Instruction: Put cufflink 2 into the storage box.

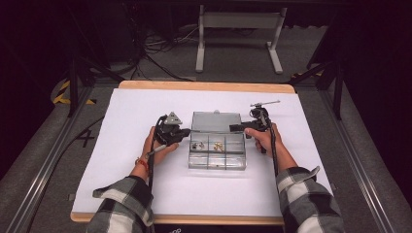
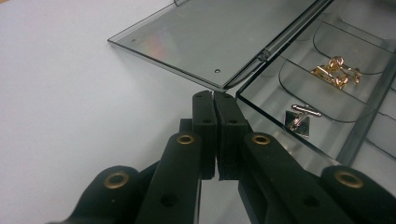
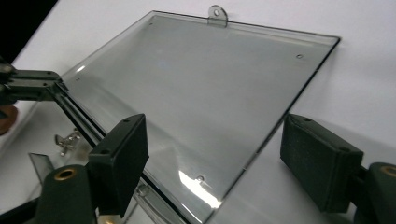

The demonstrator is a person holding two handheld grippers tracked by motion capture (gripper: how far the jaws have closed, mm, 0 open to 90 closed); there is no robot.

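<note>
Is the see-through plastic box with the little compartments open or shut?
Open. The clear grey plastic compartment box has its flat lid swung back onto the white table cover, leaving the gold cufflinks uncovered.

The high view sits above the near edge of the desk [image 1: 145, 194], looking forward and down, far enough back to take in the whole white top plus the floor past the far edge. The left gripper view is super close and low, looking along its own fingers [image 2: 205, 121] at the clear box [image 2: 327, 116] by the hinge. The right gripper view is just as close, looking across the open lid [image 3: 201, 102]. All three share that box; both gripper views catch the silver cufflink [image 2: 299, 119].
</note>
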